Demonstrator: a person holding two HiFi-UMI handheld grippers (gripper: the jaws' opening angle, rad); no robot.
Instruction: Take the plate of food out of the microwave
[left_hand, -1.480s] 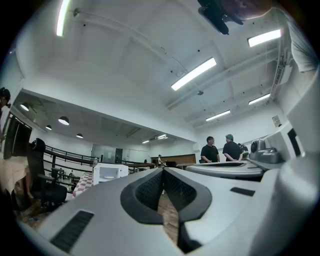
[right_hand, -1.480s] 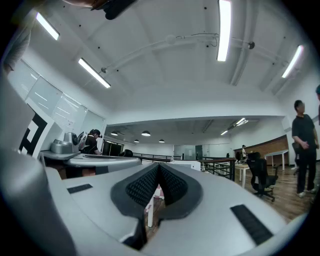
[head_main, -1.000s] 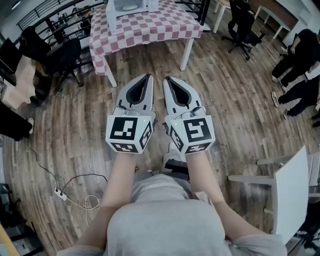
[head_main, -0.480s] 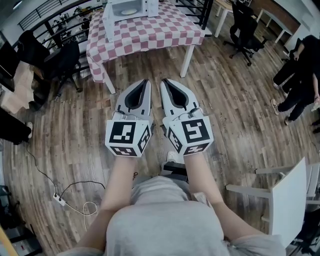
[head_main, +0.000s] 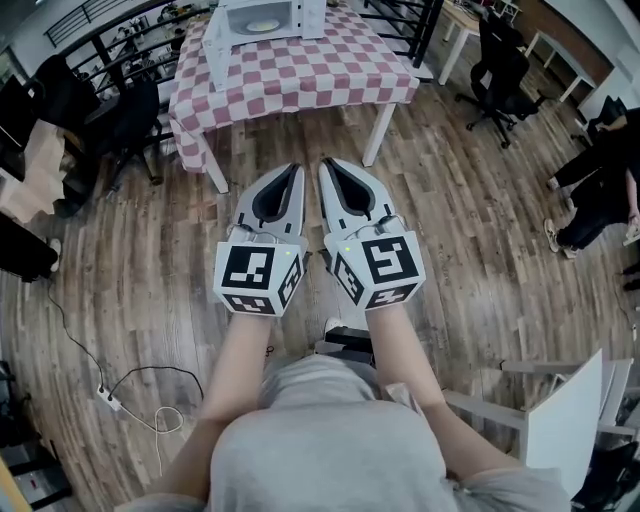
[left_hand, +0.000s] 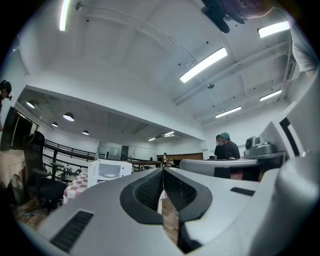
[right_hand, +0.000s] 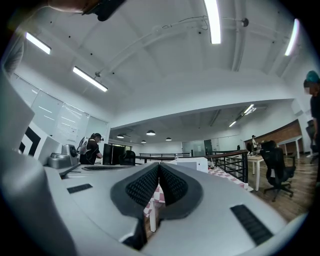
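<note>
Plate (head_main: 262, 24), with something pale yellow on it, sits inside the microwave (head_main: 268, 12). The microwave's door (head_main: 213, 42) seems to stand open at its left side. Under the microwave is a red-and-white checked table (head_main: 300, 72).

Well short of the microwave, over the wooden floor (head_main: 470, 220), the left gripper (head_main: 296, 168) and right gripper (head_main: 325, 163) point toward it side by side. Each has its jaws pressed together on nothing.

Several things could go wrong, in my judgement:
- Jaws opened late would shove the plate deeper into the microwave instead of taking its rim.
- A one-sided or tilted grip could let the food slide off.
- A careless reach could knock the door or the microwave's frame.

No brand or writing can be read on the microwave. The cubes on the grippers carry only black-and-white square markers.
</note>
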